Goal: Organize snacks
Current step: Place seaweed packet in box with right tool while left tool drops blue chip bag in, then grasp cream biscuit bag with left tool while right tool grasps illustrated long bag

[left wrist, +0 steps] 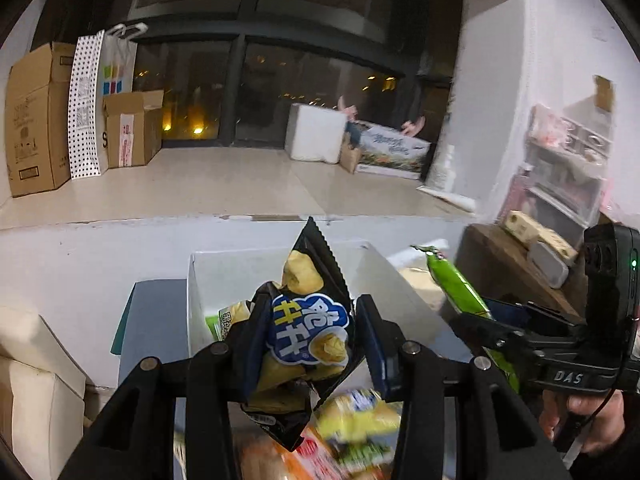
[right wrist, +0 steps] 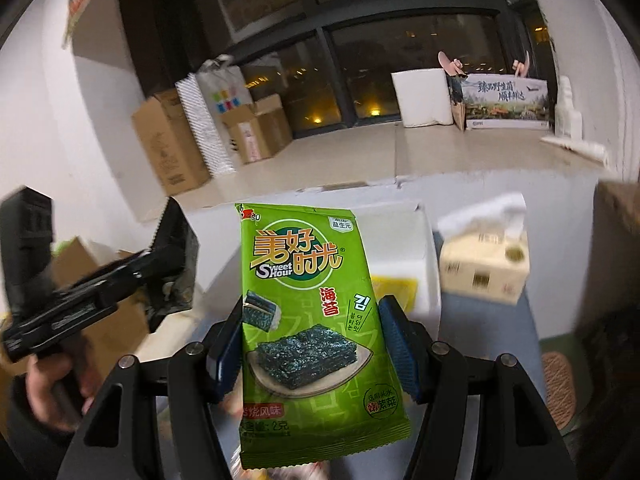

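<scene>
From the left wrist, the left gripper pinches a black chips bag above the white box; blurred snacks lie below. From the right wrist, the right gripper clamps a green seaweed packet, perhaps over the same white box, near a tissue pack.

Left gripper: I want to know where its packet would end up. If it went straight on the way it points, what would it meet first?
Probably the white box ahead: the left gripper, shut on the black chip bag, points into its open top. Depth is uncertain.
</scene>
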The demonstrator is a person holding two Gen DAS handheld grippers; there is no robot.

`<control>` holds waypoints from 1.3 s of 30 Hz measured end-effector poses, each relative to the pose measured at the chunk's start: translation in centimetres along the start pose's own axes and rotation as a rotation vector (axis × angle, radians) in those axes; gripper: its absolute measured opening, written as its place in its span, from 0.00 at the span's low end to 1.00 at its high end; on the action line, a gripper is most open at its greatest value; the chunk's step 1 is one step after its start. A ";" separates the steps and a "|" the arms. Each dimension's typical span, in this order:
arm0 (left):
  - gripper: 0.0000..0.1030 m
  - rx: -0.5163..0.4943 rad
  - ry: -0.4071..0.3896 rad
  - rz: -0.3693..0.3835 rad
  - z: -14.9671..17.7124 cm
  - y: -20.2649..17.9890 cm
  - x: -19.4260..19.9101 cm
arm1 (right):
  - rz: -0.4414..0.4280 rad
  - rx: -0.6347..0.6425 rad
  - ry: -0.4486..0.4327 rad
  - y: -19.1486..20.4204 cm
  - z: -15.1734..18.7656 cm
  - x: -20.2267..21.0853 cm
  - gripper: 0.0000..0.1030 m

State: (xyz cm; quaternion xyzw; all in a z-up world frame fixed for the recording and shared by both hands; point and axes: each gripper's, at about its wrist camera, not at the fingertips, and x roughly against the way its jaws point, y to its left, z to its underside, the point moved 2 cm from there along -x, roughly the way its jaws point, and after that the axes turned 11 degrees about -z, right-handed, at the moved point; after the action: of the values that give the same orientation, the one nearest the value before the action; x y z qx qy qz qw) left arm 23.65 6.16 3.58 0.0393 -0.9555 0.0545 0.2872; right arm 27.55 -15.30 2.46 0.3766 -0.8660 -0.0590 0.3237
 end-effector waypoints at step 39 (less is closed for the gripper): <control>1.00 0.047 0.153 -0.074 12.3 4.9 7.5 | -0.135 0.034 -0.015 3.8 9.5 6.0 1.00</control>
State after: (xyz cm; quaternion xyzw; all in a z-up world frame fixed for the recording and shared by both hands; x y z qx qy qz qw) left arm 10.16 9.14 -2.90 0.0773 -0.9272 0.0693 0.3600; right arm 16.41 -18.03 -0.59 0.4390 -0.8420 -0.0686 0.3059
